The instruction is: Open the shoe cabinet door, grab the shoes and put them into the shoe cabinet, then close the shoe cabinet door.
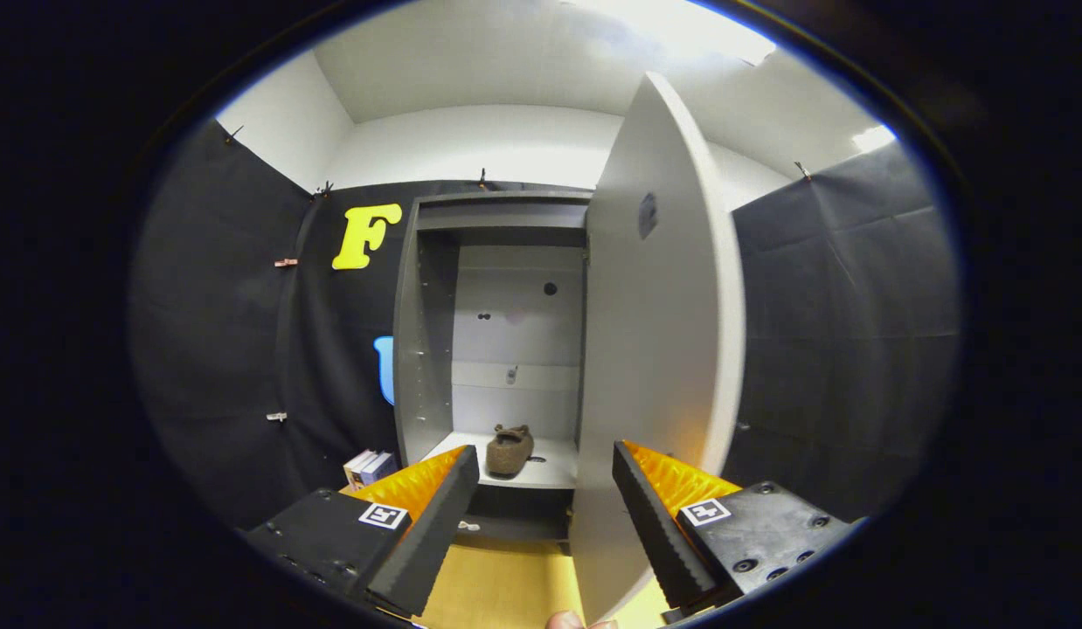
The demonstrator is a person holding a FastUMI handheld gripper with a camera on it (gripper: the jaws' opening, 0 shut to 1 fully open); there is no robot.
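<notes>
Tongs (pixel 545 515) are held spread wide, with nothing pinched between them, in front of the cabinet. A brown shoe (pixel 509 449) is seen lying on the cabinet's low shelf (pixel 554 472), just beyond the gap between the fingers. It is judged to be light, soft and felt-like, so it would yield under pressure. The door (pixel 663 349) stands open, swung out to the right, its free edge reaching down between the fingers, nearer the right one. It is judged stiff, flat and smooth, best pushed on its broad face or taken at its free edge. Small boxes (pixel 370 466) stand on the floor (pixel 506 585) left of the cabinet.
</notes>
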